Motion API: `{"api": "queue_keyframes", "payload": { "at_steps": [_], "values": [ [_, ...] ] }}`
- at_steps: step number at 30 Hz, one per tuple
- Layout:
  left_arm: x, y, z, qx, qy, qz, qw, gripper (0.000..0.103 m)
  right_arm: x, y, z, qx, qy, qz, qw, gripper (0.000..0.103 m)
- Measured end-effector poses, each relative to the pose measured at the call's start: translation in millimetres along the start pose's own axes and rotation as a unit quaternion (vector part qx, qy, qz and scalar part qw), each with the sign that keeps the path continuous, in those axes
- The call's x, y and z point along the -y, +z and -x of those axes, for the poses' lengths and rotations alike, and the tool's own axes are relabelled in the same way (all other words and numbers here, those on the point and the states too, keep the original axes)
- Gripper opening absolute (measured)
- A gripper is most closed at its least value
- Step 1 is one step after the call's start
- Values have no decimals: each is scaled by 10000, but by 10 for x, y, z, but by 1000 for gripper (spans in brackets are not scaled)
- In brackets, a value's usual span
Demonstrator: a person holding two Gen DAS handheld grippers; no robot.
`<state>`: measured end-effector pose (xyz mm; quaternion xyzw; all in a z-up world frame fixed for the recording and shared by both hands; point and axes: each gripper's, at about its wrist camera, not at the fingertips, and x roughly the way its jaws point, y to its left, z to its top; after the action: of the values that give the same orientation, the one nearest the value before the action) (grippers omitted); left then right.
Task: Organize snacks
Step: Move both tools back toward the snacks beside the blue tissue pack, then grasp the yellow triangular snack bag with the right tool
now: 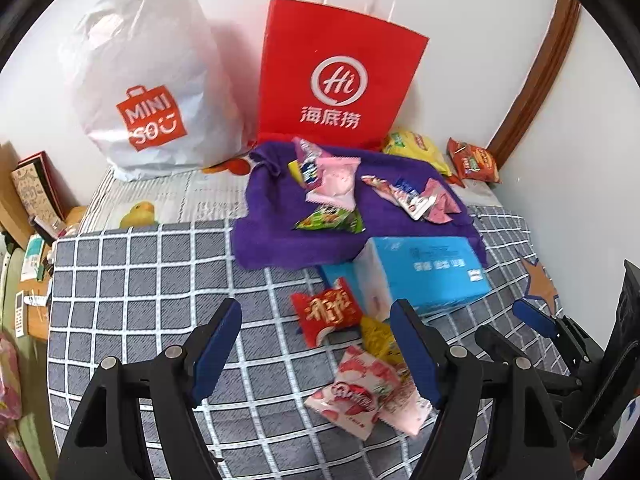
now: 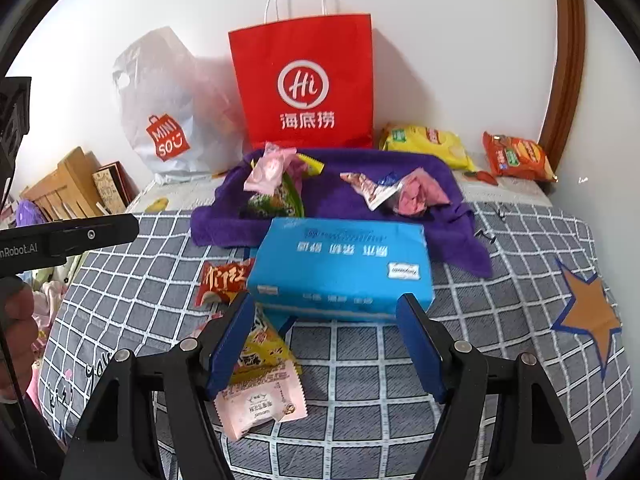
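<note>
Grey checked bedspread [image 1: 152, 280] under everything; inventory follows.

Item: my left gripper [image 1: 316, 344], jaws standing wide apart, nothing between the pads, hanging over the near snacks. Item: my right gripper [image 2: 326, 344], jaws likewise well open and holding nothing, pointed at the blue tissue pack [image 2: 340, 268], which lies just past its fingertips.

Near cluster, on the bedspread by the tissue pack's left end: red packet [image 1: 326, 314] touching the pack's corner; yellow packet [image 1: 378, 338] just beside it, partly behind my left gripper's right finger; pink strawberry packet [image 1: 356, 396] nearest the camera, overlapping a pale pink packet [image 2: 260, 404].

Middle: purple towel [image 1: 272, 232] spread beyond the tissue pack. On it, a left heap of a pink packet [image 1: 336, 182] over a green packet [image 1: 332, 220], and a right heap of crumpled wrappers [image 1: 412, 196], pink and white.

Far: red paper bag [image 1: 336, 76] upright against the wall, touching the towel's back edge; white plastic bag [image 1: 148, 76] to its left. Right of the red bag, a yellow bag [image 2: 428, 144] and an orange bag [image 2: 516, 156] lie side by side near the corner.
</note>
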<state>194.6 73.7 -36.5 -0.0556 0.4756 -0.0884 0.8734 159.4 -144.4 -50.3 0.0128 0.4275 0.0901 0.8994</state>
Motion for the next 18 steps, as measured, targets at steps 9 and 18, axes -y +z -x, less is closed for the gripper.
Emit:
{"api": "queue_keyframes", "payload": {
  "at_steps": [9, 18],
  "values": [
    [-229, -111, -95, -144, 80, 145, 9998, 75, -216, -187, -217, -289, 281, 191, 9990, 74],
    [-437, -222, -138, -257, 199, 303, 9990, 75, -395, -229, -537, -531, 523, 236, 9969, 71]
  ]
}}
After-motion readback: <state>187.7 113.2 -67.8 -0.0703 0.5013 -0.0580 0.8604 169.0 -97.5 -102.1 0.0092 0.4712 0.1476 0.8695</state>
